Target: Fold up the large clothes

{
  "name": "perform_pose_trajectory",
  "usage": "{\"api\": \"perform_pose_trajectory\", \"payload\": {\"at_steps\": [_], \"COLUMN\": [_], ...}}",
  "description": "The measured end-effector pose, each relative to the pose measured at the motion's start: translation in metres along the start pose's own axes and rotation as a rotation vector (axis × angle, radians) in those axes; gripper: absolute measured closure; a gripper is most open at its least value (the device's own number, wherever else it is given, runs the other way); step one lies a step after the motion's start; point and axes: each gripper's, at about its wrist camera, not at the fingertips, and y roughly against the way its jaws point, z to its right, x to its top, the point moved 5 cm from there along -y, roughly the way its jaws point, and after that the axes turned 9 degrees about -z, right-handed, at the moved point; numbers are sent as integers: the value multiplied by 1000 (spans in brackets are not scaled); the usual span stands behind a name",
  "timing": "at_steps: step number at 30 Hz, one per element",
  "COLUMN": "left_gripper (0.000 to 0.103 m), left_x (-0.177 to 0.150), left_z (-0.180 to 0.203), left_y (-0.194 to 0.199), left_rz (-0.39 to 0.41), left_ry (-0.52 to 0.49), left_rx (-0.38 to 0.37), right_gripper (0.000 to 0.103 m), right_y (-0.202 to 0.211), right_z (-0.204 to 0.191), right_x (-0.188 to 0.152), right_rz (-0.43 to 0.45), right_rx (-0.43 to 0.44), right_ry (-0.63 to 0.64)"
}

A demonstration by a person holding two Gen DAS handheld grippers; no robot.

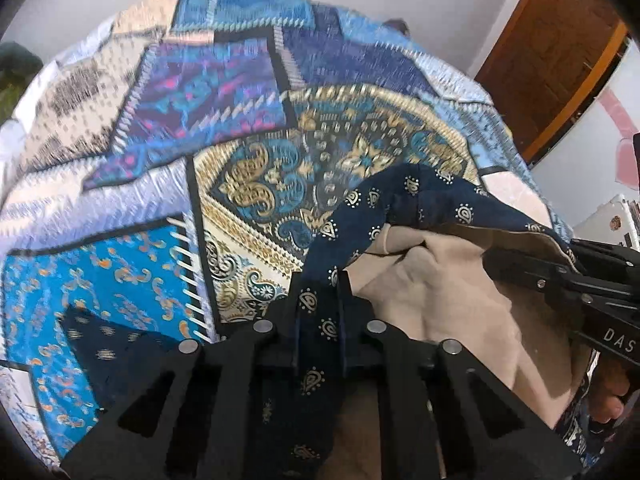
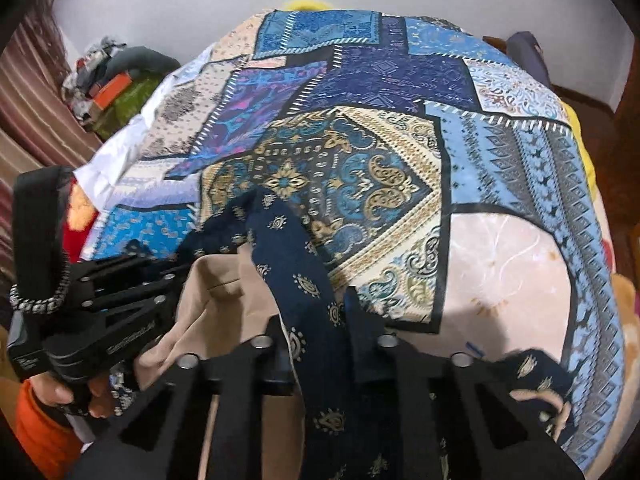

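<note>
A navy garment (image 1: 400, 204) with small gold paisley prints and a beige lining (image 1: 436, 280) hangs lifted above a patchwork bed. My left gripper (image 1: 318, 288) is shut on a navy fold of it. My right gripper (image 2: 320, 308) is shut on another navy fold (image 2: 288, 256) of the same garment. The right gripper also shows at the right edge of the left wrist view (image 1: 560, 276). The left gripper shows at the left of the right wrist view (image 2: 176, 264). The beige lining (image 2: 224, 304) sags between them.
The bed is covered by a blue, cream and gold patchwork bedspread (image 2: 360, 160). A pile of clutter (image 2: 108, 84) lies by the striped curtain at far left. A brown wooden door (image 1: 552, 48) stands at the right, with white wall behind the bed.
</note>
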Motion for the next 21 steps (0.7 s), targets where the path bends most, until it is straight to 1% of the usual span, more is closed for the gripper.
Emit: {"api": "perform_pose_trajectory", "payload": {"at_steps": [2, 6, 8, 10, 13, 15, 17, 19, 21], "left_gripper": [91, 91, 91, 91, 91, 91, 91, 91, 91], "left_x": [-5, -23, -39, -58, -85, -107, -132, -157, -176], "left_z": [4, 12, 16, 21, 24, 24, 23, 23, 21], "left_y": [25, 75, 102, 123, 140, 145, 143, 134, 125], "left_rz": [54, 127, 157, 170, 177, 164, 134, 92, 62], "left_ry": [-28, -79, -101, -117, -136, -141, -146, -152, -153], "left_rx": [17, 5, 9, 0, 0, 1, -4, 1, 11], "right_gripper": [94, 94, 94, 94, 94, 94, 94, 93, 93], "right_y": [13, 53, 73, 91, 110, 117, 119, 115, 108], "right_z": [-6, -22, -33, -47, -66, -78, -85, -91, -92], "right_x": [-6, -25, -38, -57, -89, -114, -135, -156, -178], "right_rz": [24, 79, 96, 105, 115, 115, 105, 74, 44], "right_rx": [5, 27, 34, 37, 11, -2, -14, -28, -50], "right_ry": [10, 48, 79, 116, 174, 213, 229, 251, 251]}}
